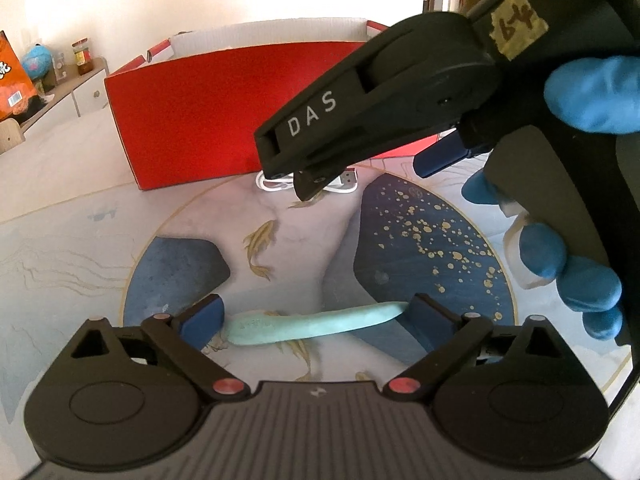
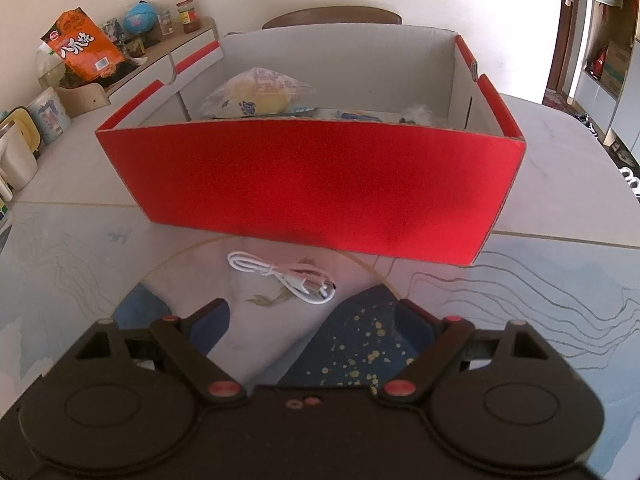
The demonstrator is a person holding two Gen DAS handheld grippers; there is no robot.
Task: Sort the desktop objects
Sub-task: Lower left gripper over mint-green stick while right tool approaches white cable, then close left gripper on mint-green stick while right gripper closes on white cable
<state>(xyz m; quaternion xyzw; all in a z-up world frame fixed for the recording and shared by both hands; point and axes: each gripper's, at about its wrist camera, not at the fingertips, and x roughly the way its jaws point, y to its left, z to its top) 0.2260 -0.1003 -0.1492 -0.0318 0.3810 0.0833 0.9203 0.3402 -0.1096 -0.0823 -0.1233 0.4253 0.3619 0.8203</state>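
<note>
Two grippers: the left gripper [image 1: 316, 322] and the right gripper [image 2: 314, 322]. One red box [image 2: 312, 184], one white cable [image 2: 284, 276], one pale green strip [image 1: 316, 324], one patterned mat [image 1: 420, 232], one orange packet [image 2: 86, 46].

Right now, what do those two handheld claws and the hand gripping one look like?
Both are matte black plastic: left claw and right claw have dark blue pads, red pivot discs and round side housings. The right one bears white "DAS" lettering and a tape label. The hand wears a blue glove.
</note>
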